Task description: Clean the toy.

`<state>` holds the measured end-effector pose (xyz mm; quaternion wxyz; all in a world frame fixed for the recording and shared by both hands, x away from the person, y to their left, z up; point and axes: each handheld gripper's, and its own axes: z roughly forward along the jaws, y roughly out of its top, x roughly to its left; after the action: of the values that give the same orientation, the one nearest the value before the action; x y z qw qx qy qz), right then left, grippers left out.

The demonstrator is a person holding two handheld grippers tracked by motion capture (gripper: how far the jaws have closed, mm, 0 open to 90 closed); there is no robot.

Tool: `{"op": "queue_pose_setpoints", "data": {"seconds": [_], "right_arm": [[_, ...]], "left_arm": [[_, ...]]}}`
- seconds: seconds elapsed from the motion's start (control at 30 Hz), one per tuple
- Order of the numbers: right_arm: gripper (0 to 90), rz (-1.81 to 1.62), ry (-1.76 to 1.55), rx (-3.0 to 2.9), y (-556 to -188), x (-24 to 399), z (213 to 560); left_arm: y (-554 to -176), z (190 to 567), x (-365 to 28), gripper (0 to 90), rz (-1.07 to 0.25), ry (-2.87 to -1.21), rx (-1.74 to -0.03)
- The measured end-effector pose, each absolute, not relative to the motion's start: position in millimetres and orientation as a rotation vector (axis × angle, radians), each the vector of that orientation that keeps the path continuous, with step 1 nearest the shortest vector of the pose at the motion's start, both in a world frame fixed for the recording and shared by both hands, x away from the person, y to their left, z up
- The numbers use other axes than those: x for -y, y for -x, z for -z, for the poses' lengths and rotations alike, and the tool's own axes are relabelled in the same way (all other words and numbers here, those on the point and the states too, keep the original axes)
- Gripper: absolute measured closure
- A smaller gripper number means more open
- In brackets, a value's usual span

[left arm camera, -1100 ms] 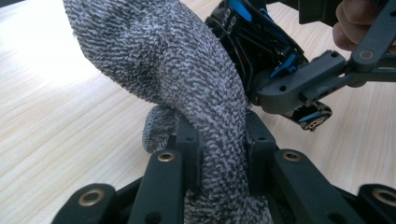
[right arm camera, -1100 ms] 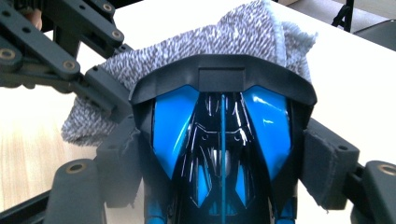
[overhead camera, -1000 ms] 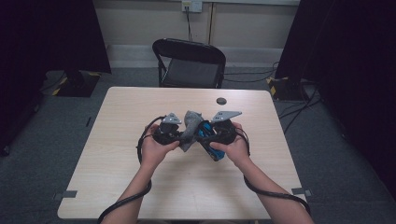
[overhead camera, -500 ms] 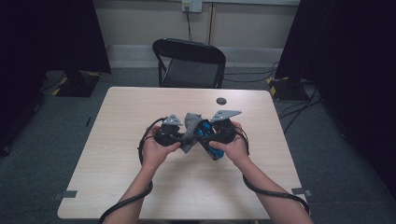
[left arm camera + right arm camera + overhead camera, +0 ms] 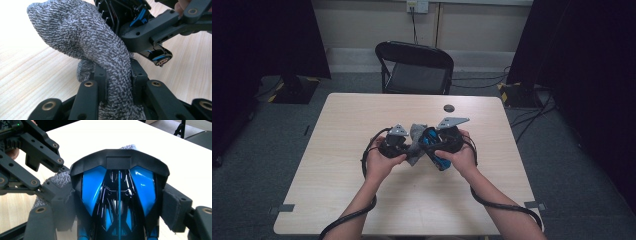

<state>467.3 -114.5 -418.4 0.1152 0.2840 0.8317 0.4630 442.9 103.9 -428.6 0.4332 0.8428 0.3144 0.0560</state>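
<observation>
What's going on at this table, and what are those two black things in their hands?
A person at a wooden table holds a clamp-like gripper in each hand. The left gripper is pinched shut on a grey knitted cloth. The right gripper clamps a black and blue toy car by its sides. Both are held together above the table's middle, cloth against the car, perhaps to wipe it.

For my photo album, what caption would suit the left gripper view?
Left gripper pinching a grey knitted cloth above the wooden table, with the right gripper and its blue-and-black toy car close behind.
</observation>
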Motion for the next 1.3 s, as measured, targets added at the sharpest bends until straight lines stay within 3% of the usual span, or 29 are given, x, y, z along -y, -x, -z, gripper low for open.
{"op": "queue_pose_setpoints", "data": {"seconds": [1.3], "right_arm": [[25.9, -1.381, -0.888, -2.406, -479, 103, 404]], "left_arm": [[-433, 445, -81, 72.7, -0.088, -2.16, -0.726]]}}
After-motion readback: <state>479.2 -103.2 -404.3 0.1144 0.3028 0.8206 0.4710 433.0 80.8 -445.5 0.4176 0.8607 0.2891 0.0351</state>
